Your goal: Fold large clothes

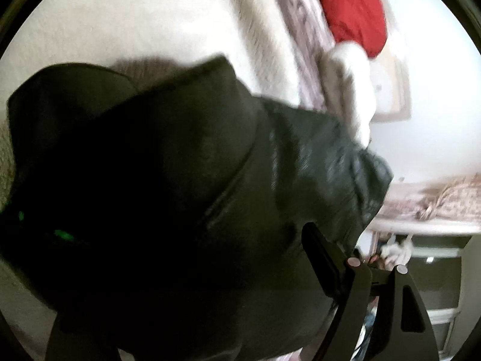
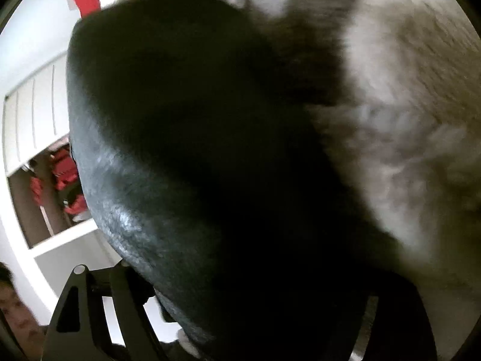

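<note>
While a dark jacket [image 1: 168, 162] fills both views, draped over both grippers, whether either's fingers [image 1: 321, 249] grip it cannot be told.

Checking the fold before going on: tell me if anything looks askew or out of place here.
The dark jacket is bunched into a thick mound on the pale blanket, not flat. It fills both wrist views and drapes over the left gripper and right gripper, hiding most of the fingers. No damage shows, but both views are blurred.
</note>
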`<state>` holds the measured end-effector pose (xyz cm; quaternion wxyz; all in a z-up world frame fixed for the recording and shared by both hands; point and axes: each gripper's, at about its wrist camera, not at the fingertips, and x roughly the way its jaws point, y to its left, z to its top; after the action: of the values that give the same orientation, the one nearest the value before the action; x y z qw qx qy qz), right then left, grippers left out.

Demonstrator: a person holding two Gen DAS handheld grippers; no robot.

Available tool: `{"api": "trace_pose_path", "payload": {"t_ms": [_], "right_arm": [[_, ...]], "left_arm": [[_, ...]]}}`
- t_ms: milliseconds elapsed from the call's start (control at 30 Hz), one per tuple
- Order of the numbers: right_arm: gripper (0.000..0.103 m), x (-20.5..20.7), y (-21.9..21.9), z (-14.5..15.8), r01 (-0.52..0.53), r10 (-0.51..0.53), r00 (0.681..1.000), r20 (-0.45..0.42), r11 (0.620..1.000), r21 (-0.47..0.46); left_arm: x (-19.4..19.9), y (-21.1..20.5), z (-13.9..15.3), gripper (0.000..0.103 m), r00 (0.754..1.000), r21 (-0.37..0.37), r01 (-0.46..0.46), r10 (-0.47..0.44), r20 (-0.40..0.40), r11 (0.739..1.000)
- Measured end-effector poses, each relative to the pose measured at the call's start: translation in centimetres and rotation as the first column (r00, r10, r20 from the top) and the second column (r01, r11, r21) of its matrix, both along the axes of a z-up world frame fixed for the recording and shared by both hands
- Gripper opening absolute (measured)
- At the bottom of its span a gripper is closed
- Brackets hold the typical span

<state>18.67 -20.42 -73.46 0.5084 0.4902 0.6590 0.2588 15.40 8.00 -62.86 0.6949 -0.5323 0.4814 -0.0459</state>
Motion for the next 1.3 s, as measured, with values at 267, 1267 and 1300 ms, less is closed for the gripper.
{"api": "trace_pose_path", "payload": {"t_ms": [267,1267,1300], "right_arm": [[0.047,-0.3,-0.3,3.5,0.066,-0.066,0.996,0.066,0.998,0.009],[0.041,28.5,-12.5,25.2,0.09,-0.103,0.901,0.421,0.995,0.051],[0.041,30.6,-13.5,24.9,0.086,-0.099,0.895,0.434,0.995,0.049]], "left_arm": [[1.0,0.7,4.3,0.031,0.995,0.072,-0.002,-0.005,0.098,0.997],[25.4,-1.7,20.1,0.031,0.872,0.044,0.008,-0.029,0.488,0.999],[27.6,-2.0,19.7,0.031,0.864,0.043,0.004,-0.025,0.502,0.999]]}}
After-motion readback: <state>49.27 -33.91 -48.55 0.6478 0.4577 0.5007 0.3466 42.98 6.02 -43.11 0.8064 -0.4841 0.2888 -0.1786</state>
